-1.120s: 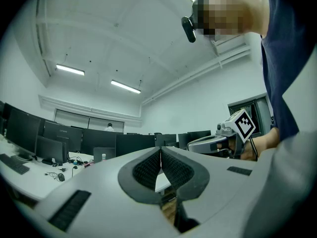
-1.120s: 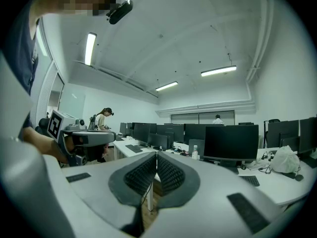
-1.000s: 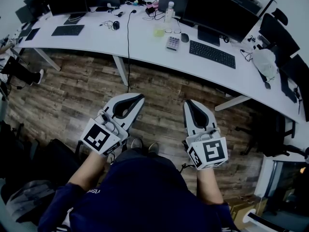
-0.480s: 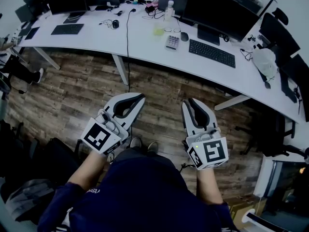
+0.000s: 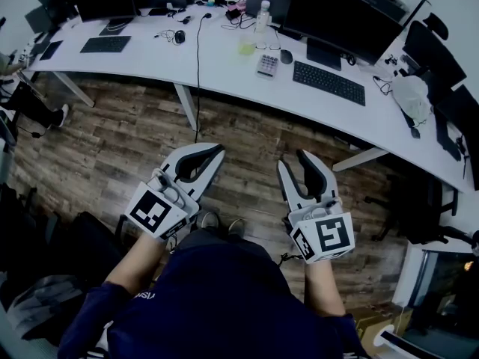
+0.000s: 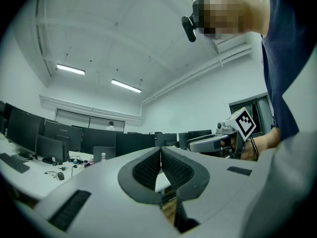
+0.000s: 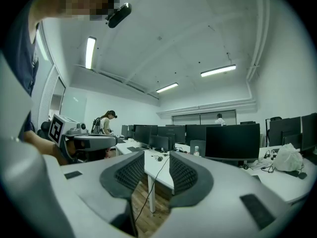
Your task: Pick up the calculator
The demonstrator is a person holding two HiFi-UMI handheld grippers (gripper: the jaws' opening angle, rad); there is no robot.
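Calculator (image 5: 267,66) distant; right tool (image 5: 293,161) opening, empty

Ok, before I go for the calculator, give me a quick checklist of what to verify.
1. Small grey calculator visible on the white curved desk: ok.
2. Right tool open, empty: ok; its jaws have just been opening.
3. Left tool empty: ok; jaws shut.
4. Tools near the calculator: not ok; both hang over the wooden floor, short of the desk.
5. Room around calculator: ok; black keyboard lies apart.

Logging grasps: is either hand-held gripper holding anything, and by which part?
Nothing held. Left hand-held gripper shut, empty; right hand-held gripper has just been opening, empty.
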